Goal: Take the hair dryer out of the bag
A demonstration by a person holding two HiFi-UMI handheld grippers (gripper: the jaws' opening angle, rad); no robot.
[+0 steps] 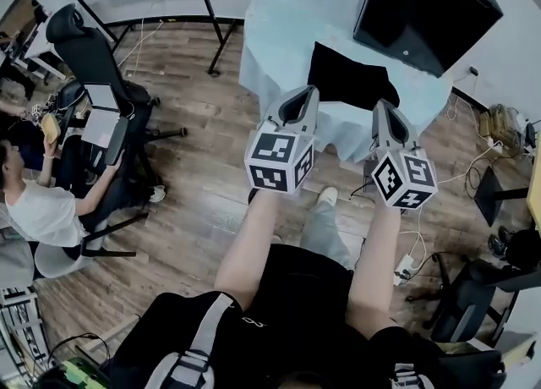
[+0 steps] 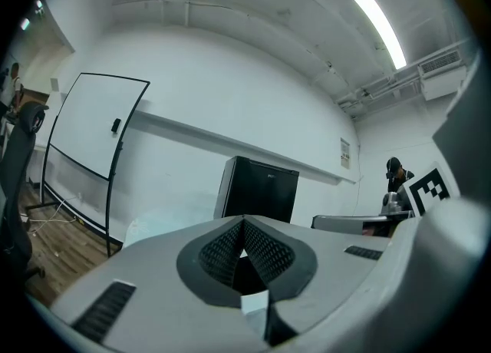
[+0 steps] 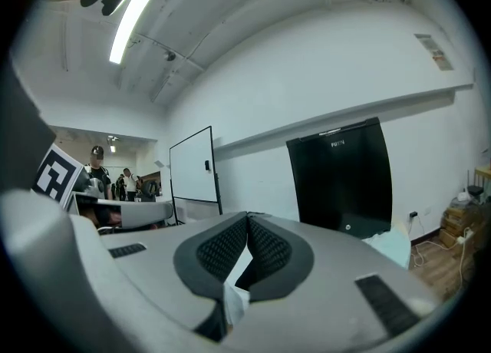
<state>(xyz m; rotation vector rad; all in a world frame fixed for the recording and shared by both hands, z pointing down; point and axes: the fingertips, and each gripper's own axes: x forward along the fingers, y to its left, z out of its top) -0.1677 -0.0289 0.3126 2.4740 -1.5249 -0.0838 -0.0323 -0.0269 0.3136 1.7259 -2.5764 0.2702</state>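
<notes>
My left hand-held gripper (image 1: 302, 96) is pinched shut with nothing in it, and my right hand-held gripper (image 1: 382, 110) is too. Both point at the round worktop with the pale blue cloth (image 1: 279, 24) and are not over it yet.

The soft black cloth bag (image 1: 351, 79) lies on the near side of that worktop, close to its edge. I cannot see the hair dryer; I think it is inside the bag. I think it will be hard, smooth and a bit slippery, with a cord that can catch. The bag will flop, so one gripper should hold it down while the other takes the handle.

The big black screen (image 1: 427, 7) stands just behind. The wooden floor (image 1: 211, 125) in front gives me room.
</notes>
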